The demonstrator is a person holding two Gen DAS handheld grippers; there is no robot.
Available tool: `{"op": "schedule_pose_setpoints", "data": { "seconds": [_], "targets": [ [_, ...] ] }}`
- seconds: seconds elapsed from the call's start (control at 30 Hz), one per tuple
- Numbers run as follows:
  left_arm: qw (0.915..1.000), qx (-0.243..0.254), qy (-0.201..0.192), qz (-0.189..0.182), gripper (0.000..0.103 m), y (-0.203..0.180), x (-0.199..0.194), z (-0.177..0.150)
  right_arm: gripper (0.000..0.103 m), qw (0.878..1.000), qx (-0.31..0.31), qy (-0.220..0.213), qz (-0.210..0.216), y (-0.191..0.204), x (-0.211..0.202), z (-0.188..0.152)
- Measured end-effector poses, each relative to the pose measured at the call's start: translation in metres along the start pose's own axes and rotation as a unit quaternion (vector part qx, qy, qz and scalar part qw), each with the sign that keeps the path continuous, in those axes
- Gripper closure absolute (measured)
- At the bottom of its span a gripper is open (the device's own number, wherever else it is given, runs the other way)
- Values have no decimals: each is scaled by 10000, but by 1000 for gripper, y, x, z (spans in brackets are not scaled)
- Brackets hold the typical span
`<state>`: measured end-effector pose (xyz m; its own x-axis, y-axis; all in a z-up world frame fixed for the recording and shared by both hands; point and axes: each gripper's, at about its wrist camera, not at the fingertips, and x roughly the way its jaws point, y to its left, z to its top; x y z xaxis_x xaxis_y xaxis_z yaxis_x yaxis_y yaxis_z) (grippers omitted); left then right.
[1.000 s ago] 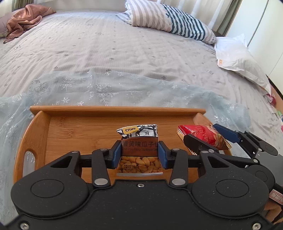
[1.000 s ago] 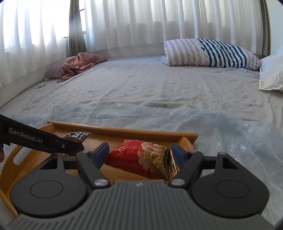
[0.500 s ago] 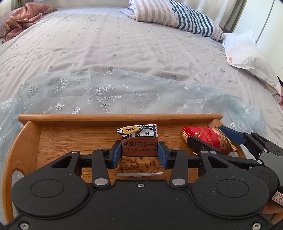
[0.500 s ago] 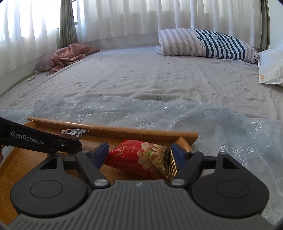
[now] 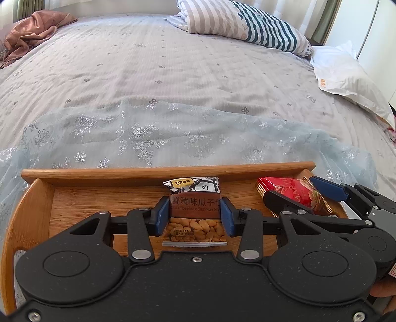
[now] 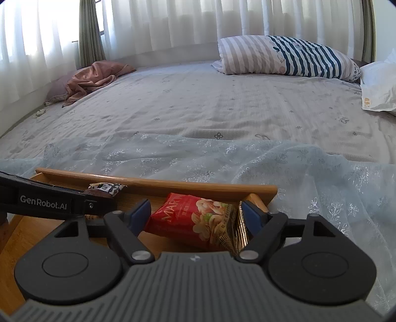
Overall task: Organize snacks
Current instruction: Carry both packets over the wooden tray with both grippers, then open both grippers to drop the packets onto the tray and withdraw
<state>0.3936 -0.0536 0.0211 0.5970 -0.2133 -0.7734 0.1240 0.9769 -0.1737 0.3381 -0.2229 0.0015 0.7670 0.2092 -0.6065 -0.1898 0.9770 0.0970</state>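
Note:
A wooden tray (image 5: 99, 173) lies on a pale blue snowflake cloth on the bed. My left gripper (image 5: 195, 208) is shut on a sunflower seed packet (image 5: 195, 188), which stands upright over the middle of the tray. The red nut packet (image 6: 198, 220) lies at the tray's right end between the jaws of my right gripper (image 6: 195, 210). Those jaws are opening: the left pad stands just clear of the packet, and the right pad is at its gold edge. The right wrist view also shows the seed packet (image 6: 106, 187) behind a left finger (image 6: 44, 201).
The grey bedspread (image 5: 173, 74) stretches beyond the tray. A striped pillow (image 5: 247, 27) and a white bag (image 5: 346, 74) lie at the far right. A pink cloth (image 5: 32, 34) lies at the far left. White curtains (image 6: 198, 19) hang behind the bed.
Both grippers have come a little forward and down over the tray, with the packets still between their jaws. The right jaws stand slightly wider around the red packet.

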Motion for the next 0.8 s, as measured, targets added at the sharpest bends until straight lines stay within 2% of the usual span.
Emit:
{"op": "schedule_pose_setpoints", "data": {
  "seconds": [0.17,0.23,0.27,0.37,0.4,0.53,0.8],
  "targets": [
    [10000,-24,-11,-5,60,1,0,1,19,10000,33,0,-6,-1,0,0],
    [10000,-51,-16,14,59,1,0,1,14,10000,60,-3,0,-2,1,1],
    [10000,-47,-28,41,56,1,1,2,14,10000,89,8,23,-3,1,2],
    [9996,-42,-73,258,36,3,1,2,12,9997,214,14,123,-7,0,3],
    [9995,-70,-67,289,33,5,1,2,11,9996,255,2,151,-9,-1,3],
    [9996,-161,-105,213,27,9,-6,1,6,9992,368,-84,156,-10,-8,2],
    [9991,20,-355,209,18,3,-46,-3,3,9988,266,-373,180,-1,-44,9]
  ]
}}
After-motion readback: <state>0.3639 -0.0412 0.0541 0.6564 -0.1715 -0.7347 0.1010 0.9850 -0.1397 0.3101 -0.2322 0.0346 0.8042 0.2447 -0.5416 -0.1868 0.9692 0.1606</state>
